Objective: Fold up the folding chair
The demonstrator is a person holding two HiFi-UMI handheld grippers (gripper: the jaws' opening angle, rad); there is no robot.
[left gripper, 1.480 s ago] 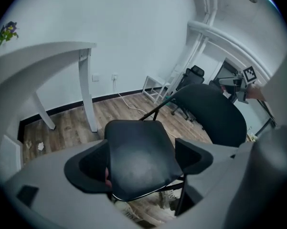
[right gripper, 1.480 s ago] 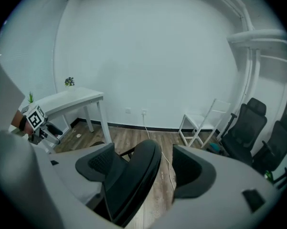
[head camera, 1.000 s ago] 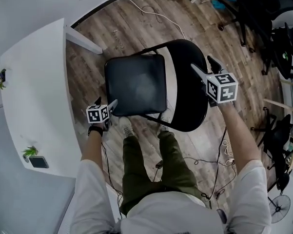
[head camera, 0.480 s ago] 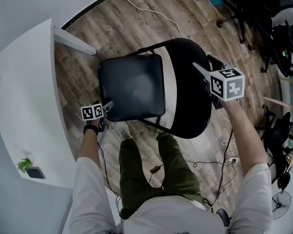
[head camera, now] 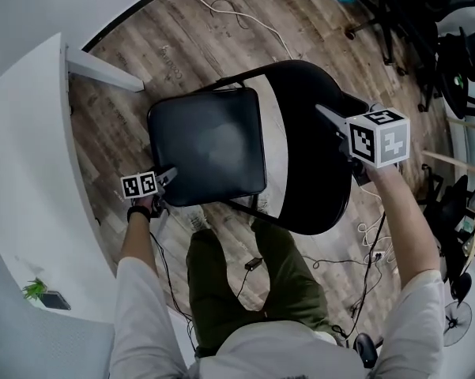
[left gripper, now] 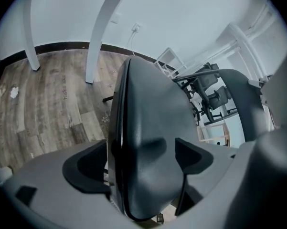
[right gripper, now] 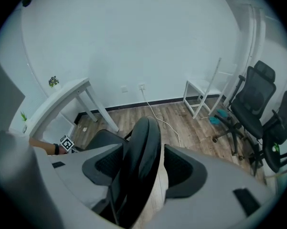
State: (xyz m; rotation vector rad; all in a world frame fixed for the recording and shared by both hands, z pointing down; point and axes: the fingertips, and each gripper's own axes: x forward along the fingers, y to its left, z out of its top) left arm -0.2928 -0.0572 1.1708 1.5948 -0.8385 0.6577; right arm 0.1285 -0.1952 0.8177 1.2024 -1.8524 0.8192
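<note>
Nearest: my olive trousers (head camera: 221,279), soft cloth, straight below the camera. Left gripper (head camera: 167,176), matte grey plastic with a marker cube, is clamped on the near left corner of the seat (head camera: 209,144); both pads sit against the padded edge. The seat is a rounded square, black and smooth with a slight sheen, lying flat. So the folding chair (head camera: 253,148) is unfolded, standing on the floor just in front of my feet.

Right gripper (head camera: 336,107) straddles the edge of the backrest (head camera: 316,180), a black curved slab with a rounded rim. Its jaws have just been closing. One pad is against the backrest and a thin sliver of gap shows at the other, so no grip there.

A thin black tube frame (head camera: 245,76) loops round the far side of the seat. Floor (head camera: 182,46) is grey-brown wood-grain planks, with a white cable (head camera: 249,18) snaking across. White desk (head camera: 32,148), smooth curved top, on my left. Farthest: black office chairs (head camera: 427,22), top right.
</note>
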